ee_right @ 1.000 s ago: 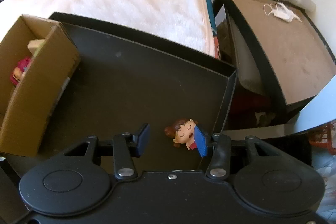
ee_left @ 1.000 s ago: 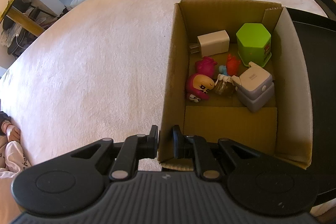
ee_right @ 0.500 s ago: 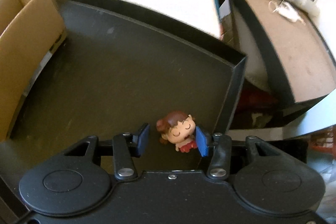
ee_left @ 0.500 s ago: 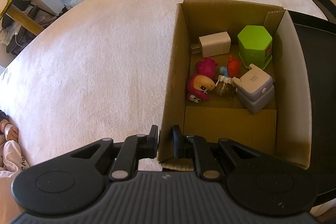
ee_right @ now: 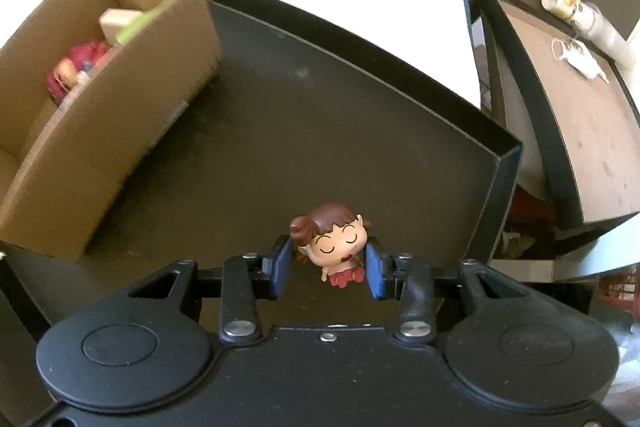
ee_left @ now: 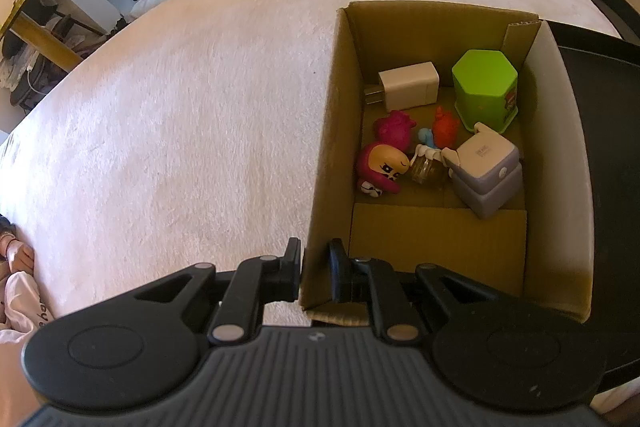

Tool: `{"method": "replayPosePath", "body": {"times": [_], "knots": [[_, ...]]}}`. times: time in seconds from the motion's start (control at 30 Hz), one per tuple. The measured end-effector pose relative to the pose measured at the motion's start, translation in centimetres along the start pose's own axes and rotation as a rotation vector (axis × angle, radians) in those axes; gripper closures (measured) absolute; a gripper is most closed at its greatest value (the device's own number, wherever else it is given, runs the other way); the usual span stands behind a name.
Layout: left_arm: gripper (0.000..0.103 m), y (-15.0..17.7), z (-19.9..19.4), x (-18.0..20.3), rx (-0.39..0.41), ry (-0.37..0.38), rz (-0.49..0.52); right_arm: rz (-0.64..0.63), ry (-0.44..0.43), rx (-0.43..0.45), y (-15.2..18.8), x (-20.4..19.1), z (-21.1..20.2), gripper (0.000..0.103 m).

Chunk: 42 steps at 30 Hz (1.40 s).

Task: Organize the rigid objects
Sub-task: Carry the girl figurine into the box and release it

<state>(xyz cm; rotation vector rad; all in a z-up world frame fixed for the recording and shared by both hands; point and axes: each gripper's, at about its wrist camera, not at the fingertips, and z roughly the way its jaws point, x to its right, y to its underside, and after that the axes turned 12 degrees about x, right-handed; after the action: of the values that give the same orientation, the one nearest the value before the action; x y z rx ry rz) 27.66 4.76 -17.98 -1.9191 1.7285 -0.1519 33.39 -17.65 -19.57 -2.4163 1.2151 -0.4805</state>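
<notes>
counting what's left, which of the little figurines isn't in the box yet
The brown-haired figurine, held between the right gripper's pads; the pink figurine already lies in the cardboard box.

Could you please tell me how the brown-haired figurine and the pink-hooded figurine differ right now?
The brown-haired figurine sits between the right tool's pads, outside the box; the pink-hooded figurine lies loose inside it, among other items. The brown-haired figurine's eyes are closed; the pink-hooded figurine's are open. The brown-haired figurine shows hair; the pink-hooded figurine wears a hood. Both are small big-headed cartoon toys.
</notes>
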Motion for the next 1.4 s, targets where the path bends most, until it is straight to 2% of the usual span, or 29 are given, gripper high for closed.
{"method": "replayPosePath", "body": {"times": [0.47, 0.83, 1.17, 1.4], "knots": [[0.091, 0.1, 0.1, -0.6, 0.006, 0.027, -0.008, 0.002, -0.047, 0.068, -3.0, -2.0, -3.7, 0.065], [0.091, 0.3, 0.0, -1.1, 0.012, 0.046, -0.025, -0.011, -0.091, 0.126, -6.7, -4.8, -6.1, 0.065], [0.092, 0.5, 0.0, -1.5, 0.021, 0.070, -0.027, -0.026, -0.138, 0.139, -8.3, -8.5, -6.0, 0.065], [0.092, 0.5, 0.0, -1.7, 0.021, 0.075, -0.029, 0.061, -0.186, 0.115, -8.8, -9.3, -4.7, 0.065]]}}
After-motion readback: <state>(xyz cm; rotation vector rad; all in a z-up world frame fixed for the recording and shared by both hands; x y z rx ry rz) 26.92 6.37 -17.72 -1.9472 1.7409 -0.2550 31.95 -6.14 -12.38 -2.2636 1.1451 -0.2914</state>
